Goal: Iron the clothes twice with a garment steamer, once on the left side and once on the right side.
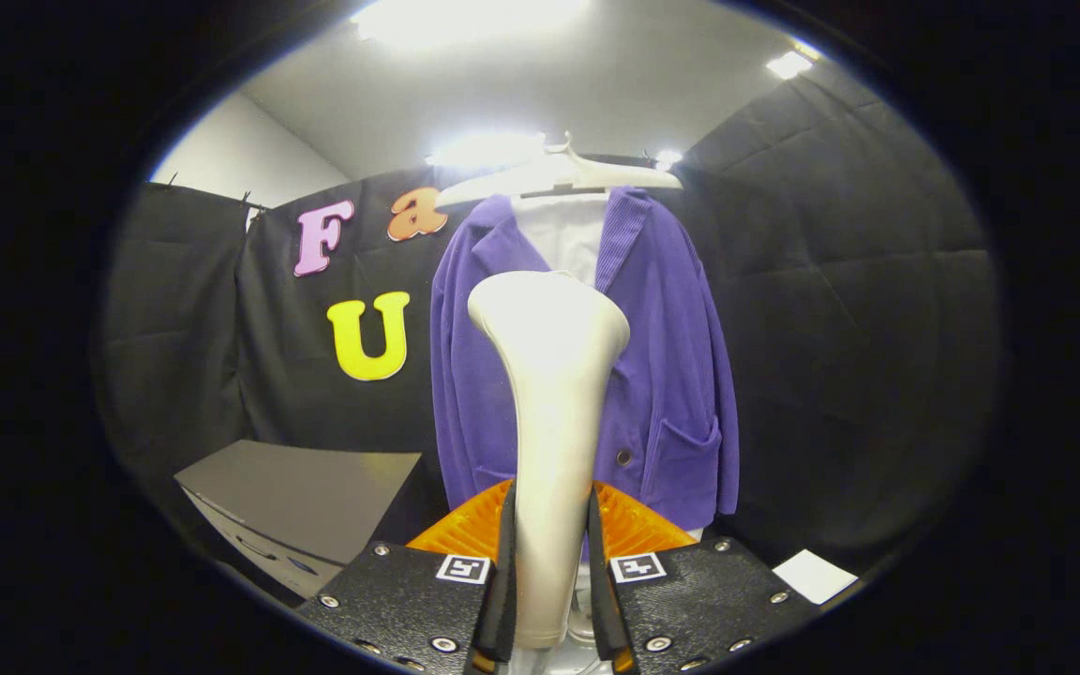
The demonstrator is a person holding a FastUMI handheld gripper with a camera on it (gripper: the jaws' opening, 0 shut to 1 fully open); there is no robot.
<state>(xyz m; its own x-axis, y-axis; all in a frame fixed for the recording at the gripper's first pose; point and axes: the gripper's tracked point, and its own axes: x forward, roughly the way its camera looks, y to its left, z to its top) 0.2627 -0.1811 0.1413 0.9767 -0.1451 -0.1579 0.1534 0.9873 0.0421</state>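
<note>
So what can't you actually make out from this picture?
- Gripper view: the steamer, clamped between the gripper fingers, covers the middle of the purple jacket, so its front closure is hidden.
- The steamer's head faces away toward the jacket, so any steam, or whether it touches the cloth, cannot be told.
- The hanger hook is washed out by ceiling light glare.
- The jacket's lower hem sits behind the orange part of the gripper.

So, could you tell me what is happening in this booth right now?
A hand-held gripper has both fingers pressed on the handle of a white garment steamer, holding it upright. Beyond the steamer, a purple jacket hangs on a white hanger over a white shirt. The steamer's head stands in front of the jacket's middle; whether it touches the cloth cannot be told. A grey box sits low beside the jacket.
</note>
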